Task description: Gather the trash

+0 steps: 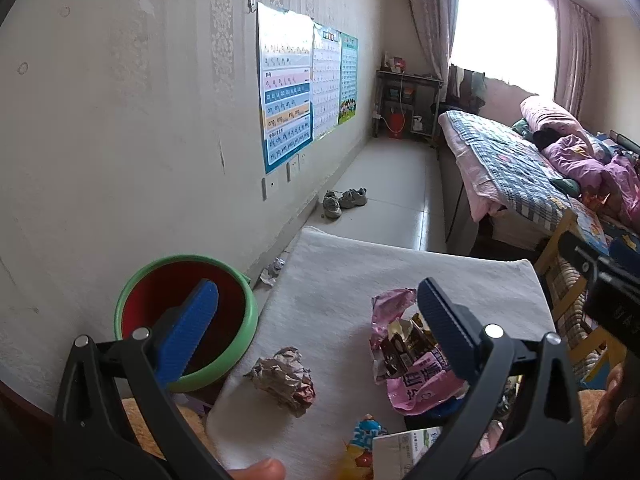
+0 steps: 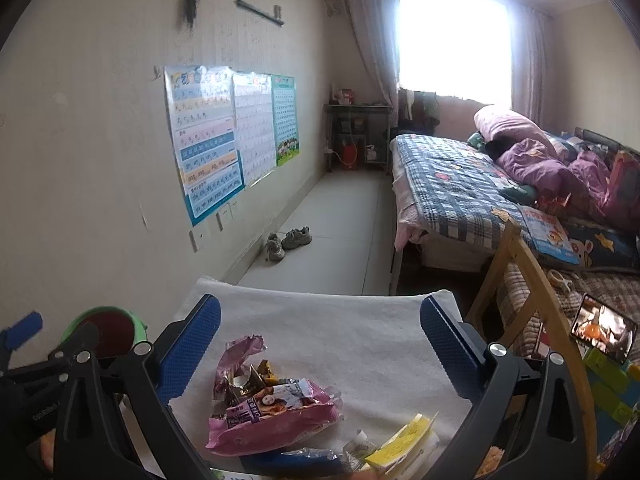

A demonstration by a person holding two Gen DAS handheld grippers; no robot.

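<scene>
On the white towel (image 1: 340, 280) spread over the small table sits the rubbish to be gathered: a crumpled paper ball (image 1: 285, 380), a torn pink snack bag (image 1: 416, 376) with smaller wrappers spilling out of it, a blue and yellow wrapper (image 1: 366, 432) near the front edge and a small white carton (image 1: 404, 450) beside it. Just off the towel's left edge, against the wall, stands the bin (image 1: 248, 320), green outside and red inside, and as far as its inside shows past the finger in front of it, it looks empty. The left gripper (image 1: 316, 320) hangs over the gap between bin and towel with its blue fingers spread wide, holding nothing; the paper ball lies just below and between them. The right gripper (image 2: 320, 344) is likewise spread and empty, with the pink bag lying between and below its fingers. To my eye the collecting has barely begun, and this is the reach for a first piece. The left would need to dip onto the paper ball, squeeze it, then swing left over the bin and release. The pink bag is floppy and open, so the right should pinch it near the mouth, or the small wrappers may tumble out. One scrap (image 1: 272, 270) lies on the floor by the wall, beyond the bin.
</scene>
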